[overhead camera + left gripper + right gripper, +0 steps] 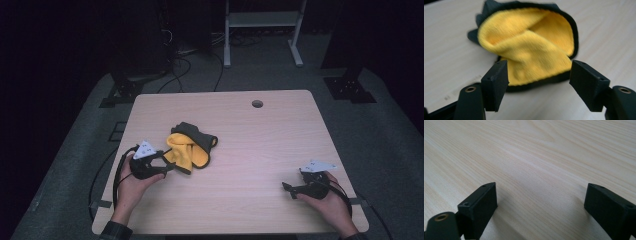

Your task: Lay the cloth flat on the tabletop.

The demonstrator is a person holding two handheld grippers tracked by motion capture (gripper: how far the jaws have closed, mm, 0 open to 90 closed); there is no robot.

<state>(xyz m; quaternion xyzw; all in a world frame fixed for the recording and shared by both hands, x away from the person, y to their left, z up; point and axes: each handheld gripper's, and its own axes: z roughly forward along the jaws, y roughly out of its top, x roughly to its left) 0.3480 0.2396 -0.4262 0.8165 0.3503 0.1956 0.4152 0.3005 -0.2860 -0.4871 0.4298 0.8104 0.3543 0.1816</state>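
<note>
Soft, light cloth [529, 47] at my twelve o'clock: I'd pinch its black hem, left gripper [537, 81] half-open, holding nothing.

Bare pale wooden tabletop [260, 145] right of crumpled yellow-and-black cloth [192, 147]; sole obstacle, left of centre.
</note>
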